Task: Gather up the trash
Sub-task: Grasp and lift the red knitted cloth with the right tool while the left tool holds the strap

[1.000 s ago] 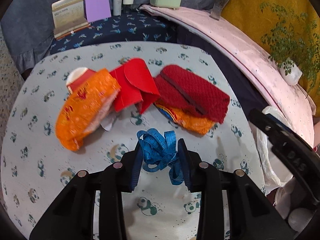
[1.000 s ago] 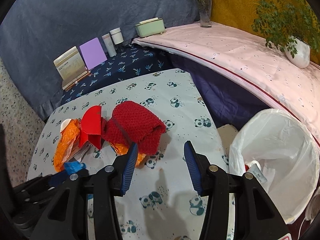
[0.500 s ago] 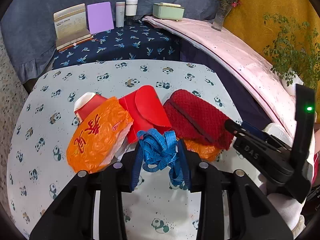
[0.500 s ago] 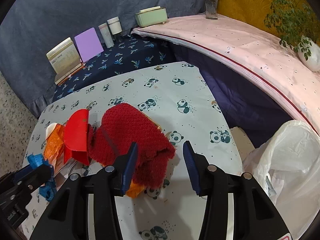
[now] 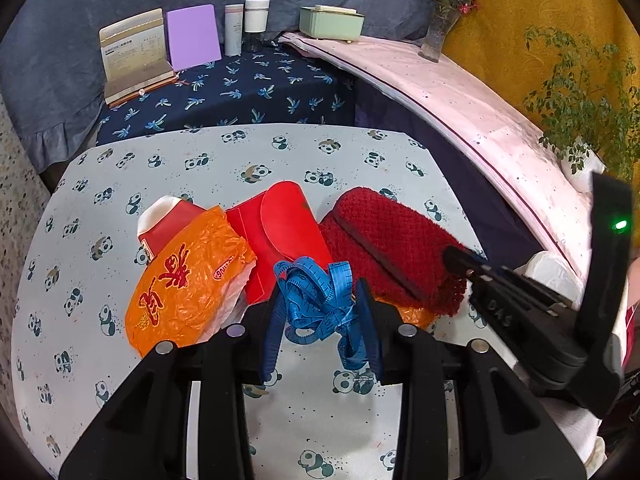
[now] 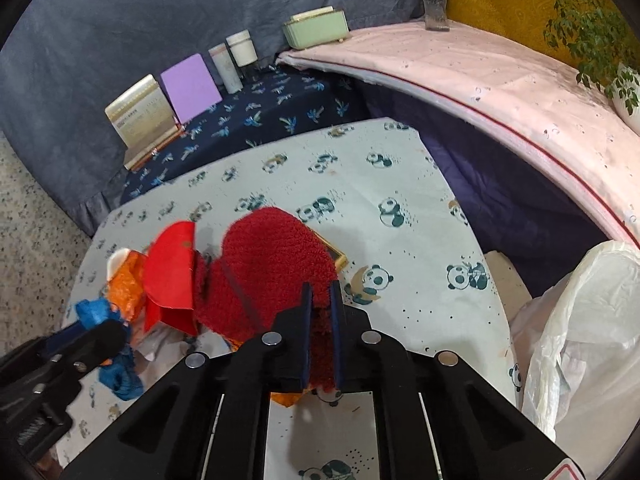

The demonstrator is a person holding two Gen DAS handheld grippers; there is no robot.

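Note:
My left gripper is shut on a crumpled blue measuring tape and holds it above the panda-print table. The tape also shows in the right wrist view. My right gripper is shut on the near edge of a dark red knitted cloth, which also shows in the left wrist view. Beside the cloth lie a red envelope, an orange plastic bag and a red-and-white carton. An orange wrapper lies under the cloth.
A white trash bag hangs open off the table's right edge. Behind the table a navy-covered surface holds books, a purple card and two jars. A pink-covered bench with a vase and a plant runs along the right.
My right gripper moved down and left onto the red cloth and closed on its edge. My left gripper lifted the blue tape off the table and drew back a little.

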